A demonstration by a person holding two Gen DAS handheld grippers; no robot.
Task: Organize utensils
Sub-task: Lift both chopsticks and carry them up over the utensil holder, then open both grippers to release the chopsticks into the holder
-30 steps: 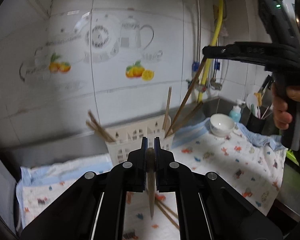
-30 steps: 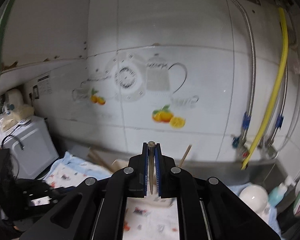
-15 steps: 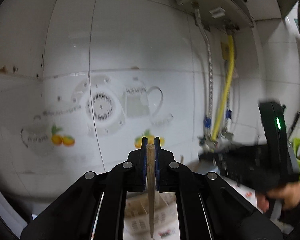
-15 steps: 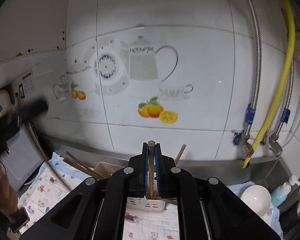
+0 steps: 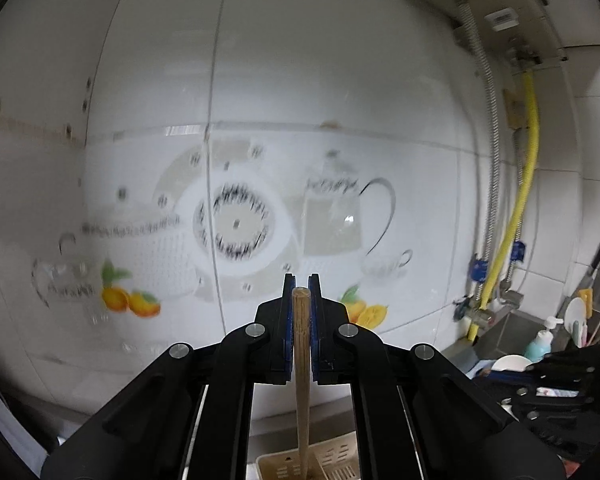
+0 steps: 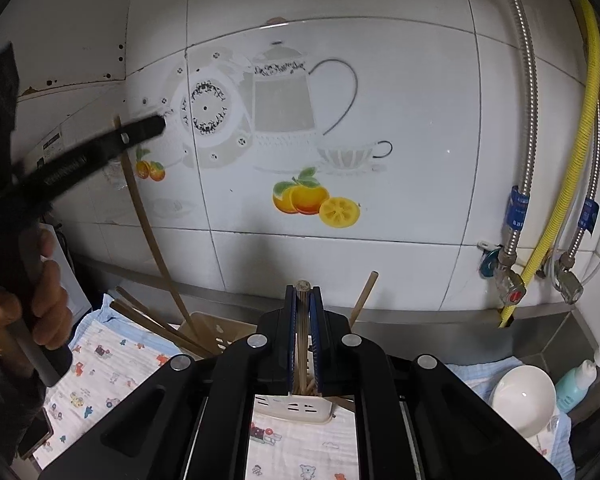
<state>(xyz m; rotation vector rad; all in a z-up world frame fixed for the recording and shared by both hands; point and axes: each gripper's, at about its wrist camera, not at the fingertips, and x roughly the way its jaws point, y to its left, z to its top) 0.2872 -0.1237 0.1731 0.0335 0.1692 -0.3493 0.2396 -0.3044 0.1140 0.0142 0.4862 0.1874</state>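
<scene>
Left gripper [image 5: 301,292] clamped on a wooden chopstick [image 5: 302,376] dipping into the cream basket [image 5: 332,460], right gripper [image 6: 302,292] pinching another chopstick [image 6: 301,336] above that basket [image 6: 296,404], more chopsticks [image 6: 156,328] leaning inside, patterned cloth [image 6: 104,368] beneath.

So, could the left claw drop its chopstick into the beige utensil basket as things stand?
Probably yes. The left claw is shut on a chopstick whose lower end hangs over, or already dips into, the utensil basket. Nothing visible sits between them; the right claw holds its own chopstick apart.
</scene>
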